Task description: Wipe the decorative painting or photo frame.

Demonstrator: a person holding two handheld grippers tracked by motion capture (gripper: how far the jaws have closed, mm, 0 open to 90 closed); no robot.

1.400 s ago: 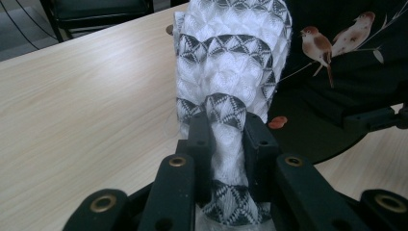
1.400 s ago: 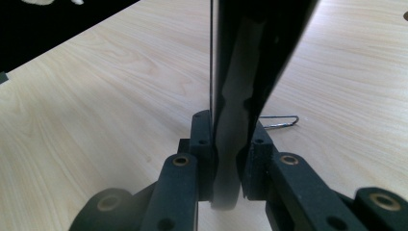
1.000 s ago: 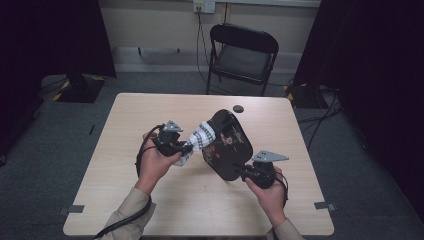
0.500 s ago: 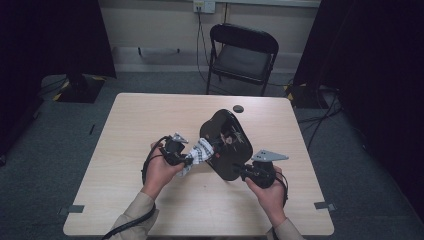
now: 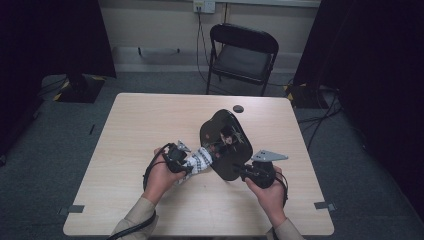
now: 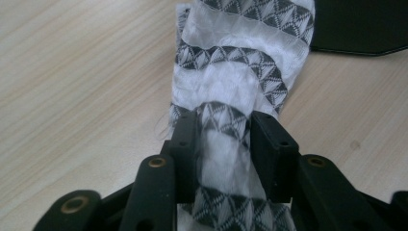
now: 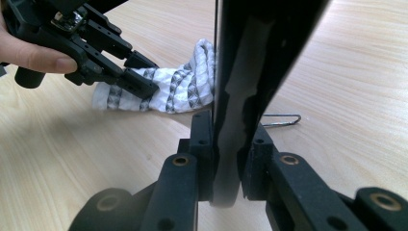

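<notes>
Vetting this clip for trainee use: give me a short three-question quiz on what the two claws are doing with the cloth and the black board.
1. True or false: the right claw is clamped on the black board.
2. What lies between the left claw's jaws? A) patterned cloth B) a metal hook C) nothing
3. Fill in: the small black disc lies on the ___.

Key: 1 true. 2 A; those jaws have just been opening, with the cloth between them. 3 table.

Cloth (image 6: 240, 77) – thin, crinkled white weave, grey triangle print. Black board (image 7: 245, 72) – smooth, semi-glossy. Table (image 5: 150, 125) – matt light wood grain.
</notes>
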